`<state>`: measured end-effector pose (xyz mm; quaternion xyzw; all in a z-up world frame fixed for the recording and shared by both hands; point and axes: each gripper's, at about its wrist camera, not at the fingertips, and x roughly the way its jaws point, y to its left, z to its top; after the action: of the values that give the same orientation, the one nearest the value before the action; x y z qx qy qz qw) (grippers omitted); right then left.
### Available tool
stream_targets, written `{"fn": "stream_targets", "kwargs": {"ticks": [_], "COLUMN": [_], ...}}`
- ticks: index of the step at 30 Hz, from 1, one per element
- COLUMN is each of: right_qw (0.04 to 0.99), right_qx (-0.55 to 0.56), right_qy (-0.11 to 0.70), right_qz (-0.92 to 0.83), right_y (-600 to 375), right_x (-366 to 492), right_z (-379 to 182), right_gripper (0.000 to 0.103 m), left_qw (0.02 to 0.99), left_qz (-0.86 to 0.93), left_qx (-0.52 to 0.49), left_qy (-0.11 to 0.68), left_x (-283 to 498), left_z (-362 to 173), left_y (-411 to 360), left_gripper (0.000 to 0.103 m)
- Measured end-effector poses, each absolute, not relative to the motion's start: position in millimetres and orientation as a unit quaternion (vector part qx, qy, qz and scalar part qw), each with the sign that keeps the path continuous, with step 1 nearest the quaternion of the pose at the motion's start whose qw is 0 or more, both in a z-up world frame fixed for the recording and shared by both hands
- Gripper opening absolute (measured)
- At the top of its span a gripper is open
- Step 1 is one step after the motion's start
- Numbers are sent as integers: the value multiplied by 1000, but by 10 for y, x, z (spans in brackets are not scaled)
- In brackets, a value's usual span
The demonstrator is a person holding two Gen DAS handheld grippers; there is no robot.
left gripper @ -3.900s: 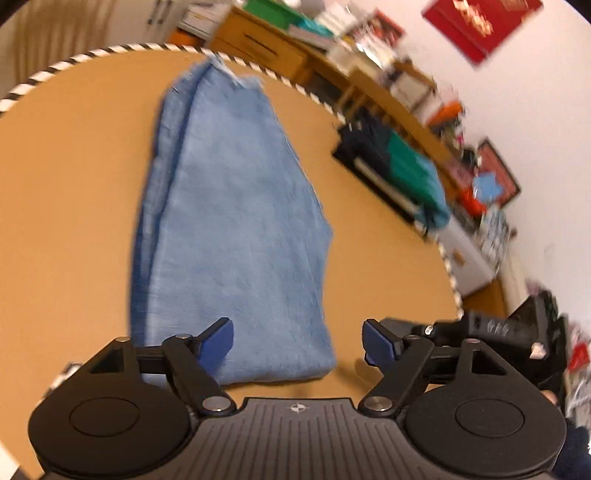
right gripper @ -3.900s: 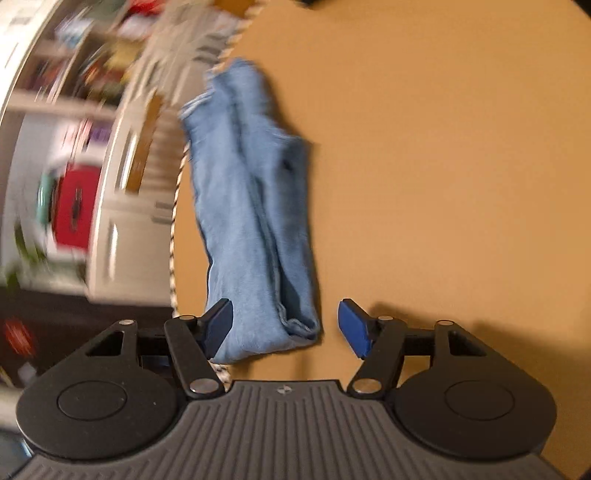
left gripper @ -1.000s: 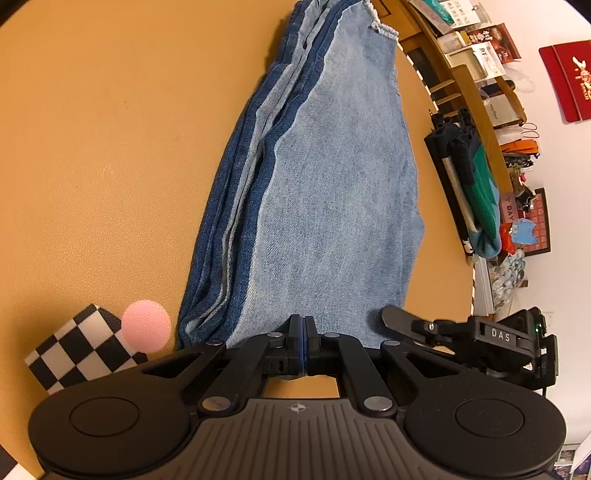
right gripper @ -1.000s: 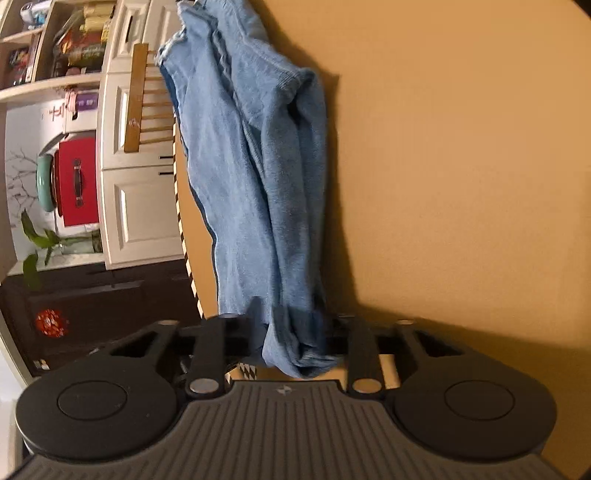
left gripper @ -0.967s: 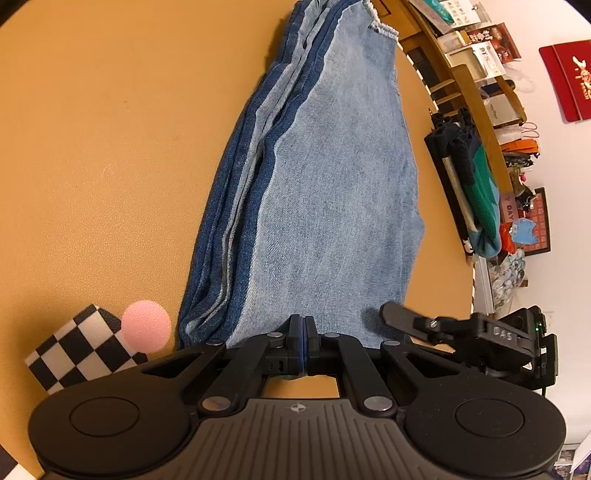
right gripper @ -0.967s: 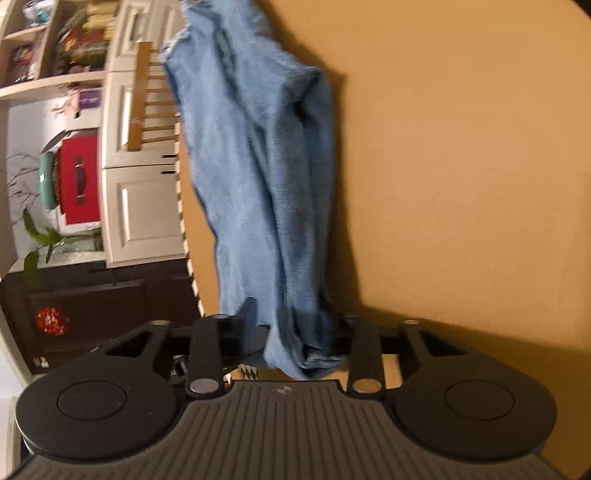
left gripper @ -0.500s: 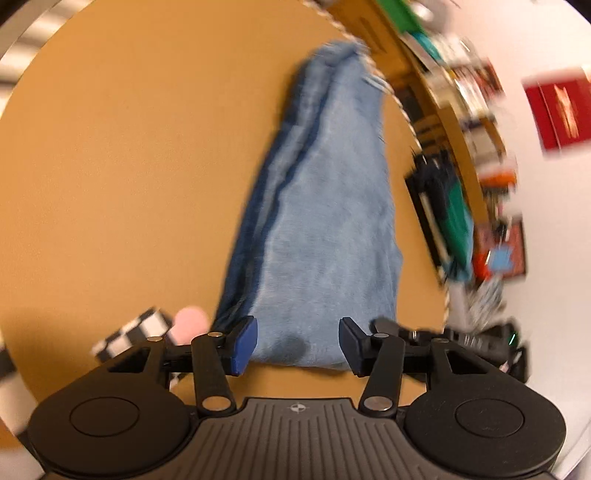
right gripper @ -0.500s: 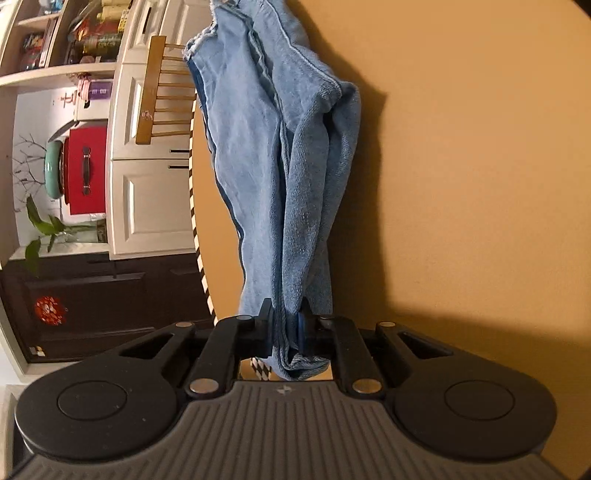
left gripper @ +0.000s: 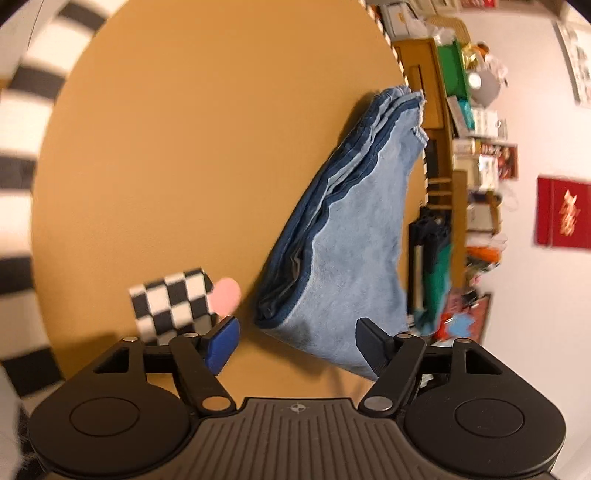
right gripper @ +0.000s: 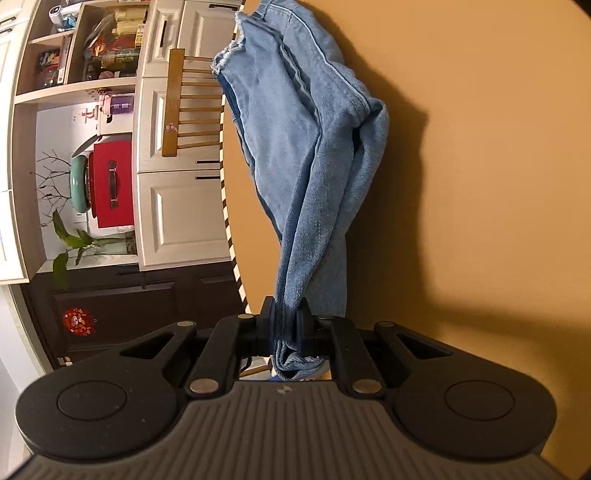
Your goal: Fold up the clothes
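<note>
Pinching the denim hem hard, the right gripper (right gripper: 286,325) lifts one end of the folded jeans (right gripper: 314,155) off the tan table (right gripper: 480,147), the rest trailing toward the far edge. That thick, floppy cloth looks heavy; grip every layer at the hem. Left gripper (left gripper: 297,341), clamped a second ago, now hangs wide open, holding nothing, beside the checkered marker (left gripper: 173,302).

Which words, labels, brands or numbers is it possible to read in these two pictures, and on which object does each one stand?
No text can be read with certainty.
Red wall hanging: gold characters, too blurred.
Red round ornament on the dark cabinet: pattern too small.
White box on the shelf: red marks, unreadable.
Books on the shelf: spines too small.
Jeans: no label visible.
</note>
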<state>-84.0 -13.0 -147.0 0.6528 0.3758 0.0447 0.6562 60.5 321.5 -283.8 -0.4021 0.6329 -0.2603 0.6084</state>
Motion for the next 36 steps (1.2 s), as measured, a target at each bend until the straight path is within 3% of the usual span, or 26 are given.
{"fn": "stream_targets", "kwargs": {"ticks": [12,15,17,22,27,28,29,30,36], "right_qw": [649,645,642,635,641,646,654,667,685], "right_qx": [658,663,666,668,657,651,641,620,579], "right_qy": [380,378,378,389,397,397,401,411,441], "right_qz": [38,33,23,-1,-14,-14,-15,-16,-11], "right_y": [-237,-269,-306,-363,-344,-328,-305,-267,-95], "right_x": [-902,-938,-973,-1102,-1189,-1198,-1198,-1182,-1237], "right_z": [-1456,-1496,-1519,-1613,-1665,-1655,-1633,-1589,-1378], "right_gripper": [10,10,11,17,37,35,21,15,11], "left_qw": [599,612,613,605,610,612,614,615,618], "left_qz": [-266,-274,-280,-298,-303,-302,-300,-299,-307], "left_qx": [-454,-417,-404,-400,-380,-377,-373,-368,-334], "left_qy": [604,613,619,621,626,627,628,630,642], "left_x": [753,801,802,802,801,796,802,802,673], "left_z": [-3120,-3075,-3074,-3041,-2996,-2987,-2977,-2957,-2722], "left_y": [2903,2794,2761,2736,2686,2688,2671,2660,2722], "left_gripper": [72,56,36,27,26,26,25,25,24]}}
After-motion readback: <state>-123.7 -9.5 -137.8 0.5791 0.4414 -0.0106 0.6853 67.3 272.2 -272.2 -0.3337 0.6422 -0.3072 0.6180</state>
